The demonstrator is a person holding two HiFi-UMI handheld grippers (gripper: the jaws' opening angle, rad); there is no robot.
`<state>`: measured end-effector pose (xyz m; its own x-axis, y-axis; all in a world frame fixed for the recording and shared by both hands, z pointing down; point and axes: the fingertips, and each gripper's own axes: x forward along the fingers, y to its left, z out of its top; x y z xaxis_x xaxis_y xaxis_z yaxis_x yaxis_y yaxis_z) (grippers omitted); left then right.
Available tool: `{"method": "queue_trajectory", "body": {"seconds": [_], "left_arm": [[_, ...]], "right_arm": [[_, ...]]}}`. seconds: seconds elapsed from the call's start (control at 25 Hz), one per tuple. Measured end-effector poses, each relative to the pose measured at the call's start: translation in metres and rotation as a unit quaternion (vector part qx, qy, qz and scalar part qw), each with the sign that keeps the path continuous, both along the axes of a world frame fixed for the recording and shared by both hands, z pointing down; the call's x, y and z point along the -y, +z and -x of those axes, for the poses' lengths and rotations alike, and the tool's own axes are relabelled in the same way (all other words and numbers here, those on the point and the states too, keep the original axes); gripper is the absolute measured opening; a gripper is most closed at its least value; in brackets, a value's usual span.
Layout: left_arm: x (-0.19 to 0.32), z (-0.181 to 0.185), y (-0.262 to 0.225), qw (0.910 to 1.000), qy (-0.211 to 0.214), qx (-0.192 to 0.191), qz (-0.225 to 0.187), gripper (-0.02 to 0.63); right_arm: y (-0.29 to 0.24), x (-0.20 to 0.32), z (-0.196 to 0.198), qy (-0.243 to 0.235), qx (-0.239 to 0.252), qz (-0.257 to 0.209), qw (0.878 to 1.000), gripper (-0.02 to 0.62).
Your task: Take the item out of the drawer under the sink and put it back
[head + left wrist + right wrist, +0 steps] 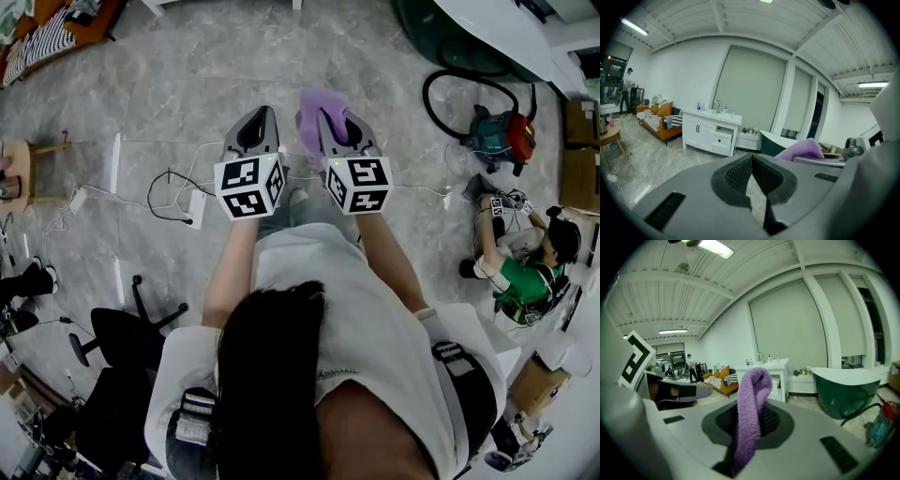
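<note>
Halfway, I'd say. My right hand-held gripper (750,420) is clamped on the purple towel (751,404), so it's out of the drawer (723,137), which hangs open on the sink cabinet (701,133) across the room. The left hand-held gripper (751,173) is pinched together, empty. Putting it back is what's left. Floor cables (178,202) and a vacuum (502,136) lie nearby.

"What have the right tongs (752,418) got?"
"A purple towel (751,385), pinched between the pads, its fold standing up toward twelve o'clock."
"And behind it?"
"A white sink cabinet (774,371) just past the towel, a green tub (843,390) at three, an orange sofa (723,380) at nine."
</note>
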<state>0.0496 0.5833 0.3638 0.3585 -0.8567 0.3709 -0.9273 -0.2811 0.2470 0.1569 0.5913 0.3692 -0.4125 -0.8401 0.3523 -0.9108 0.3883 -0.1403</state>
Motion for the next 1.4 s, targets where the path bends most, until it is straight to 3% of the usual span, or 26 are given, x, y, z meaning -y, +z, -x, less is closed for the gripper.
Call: {"method": "queue_trajectory", "body": {"seconds": [0.44, 0.76, 1.4], "left_arm": [[0.052, 0.010, 0.007, 0.9997, 0.020, 0.011, 0.001, 0.005], [0.129, 0.027, 0.000, 0.9992, 0.038, 0.009, -0.009, 0.005], [0.276, 0.089, 0.002, 0.9994, 0.028, 0.012, 0.014, 0.005]], "right_arm": [[0.006, 0.054, 0.011, 0.000, -0.001, -0.006, 1.000, 0.058], [-0.004, 0.133, 0.037, 0.004, -0.006, -0.020, 1.000, 0.058], [-0.008, 0.278, 0.089, 0.023, -0.012, -0.013, 1.000, 0.058]]}}
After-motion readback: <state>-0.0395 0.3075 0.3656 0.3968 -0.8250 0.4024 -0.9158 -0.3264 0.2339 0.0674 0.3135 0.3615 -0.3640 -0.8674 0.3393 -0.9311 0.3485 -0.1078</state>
